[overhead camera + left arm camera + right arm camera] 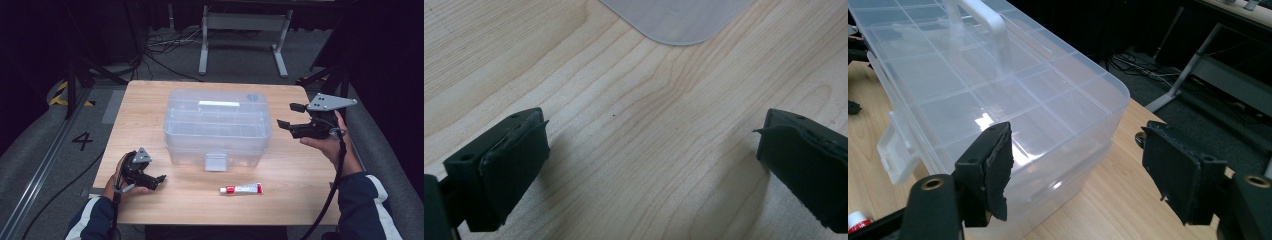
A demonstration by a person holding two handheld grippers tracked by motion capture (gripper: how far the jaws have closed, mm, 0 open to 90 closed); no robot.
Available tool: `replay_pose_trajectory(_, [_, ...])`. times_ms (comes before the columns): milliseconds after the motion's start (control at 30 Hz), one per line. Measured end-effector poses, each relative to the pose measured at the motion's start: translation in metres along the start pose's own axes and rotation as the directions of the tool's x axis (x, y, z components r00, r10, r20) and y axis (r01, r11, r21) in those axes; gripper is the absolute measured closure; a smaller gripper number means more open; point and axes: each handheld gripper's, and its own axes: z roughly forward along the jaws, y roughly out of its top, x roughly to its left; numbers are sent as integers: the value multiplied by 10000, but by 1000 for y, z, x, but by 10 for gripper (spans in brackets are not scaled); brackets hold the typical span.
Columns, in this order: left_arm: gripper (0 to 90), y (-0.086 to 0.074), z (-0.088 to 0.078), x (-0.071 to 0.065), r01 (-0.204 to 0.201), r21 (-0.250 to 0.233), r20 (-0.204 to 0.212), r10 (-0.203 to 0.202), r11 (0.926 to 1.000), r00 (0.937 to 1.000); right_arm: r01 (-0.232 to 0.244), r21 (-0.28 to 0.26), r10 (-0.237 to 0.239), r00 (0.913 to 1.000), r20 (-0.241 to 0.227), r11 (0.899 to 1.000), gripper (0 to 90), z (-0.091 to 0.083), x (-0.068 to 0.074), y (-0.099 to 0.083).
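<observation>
A clear plastic organiser box with a white handle on its lid stands shut in the middle of the wooden table. Its front latch faces me. A red and white tube lies in front of the box. My right gripper hovers open just off the box's right end, with nothing between its jaws. In the right gripper view the right gripper frames the near corner of the box. My left gripper rests open on the table at the front left. In the left gripper view the left gripper spans bare wood.
A frosted plastic corner shows at the top of the left gripper view. Beyond the table's far edge stand a white desk frame and loose cables on the floor. The tube's red cap peeks in at the lower left of the right gripper view.
</observation>
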Motion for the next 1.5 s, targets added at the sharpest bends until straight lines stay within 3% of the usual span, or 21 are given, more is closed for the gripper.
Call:
replay_pose_trajectory(733, [5, 0, 0, 0, -2, 2, -2, 2, 10000, 10000, 571, 268, -549, 9955, -766, 9980, 308, 34, 23, 29])
replay_pose_trajectory(1500, [5, 0, 0, 0, 3, 26, -27, -3, 10000, 10000, 951, 460, -887, 9881, -1260, 9944, 441, 65, 32, 52])
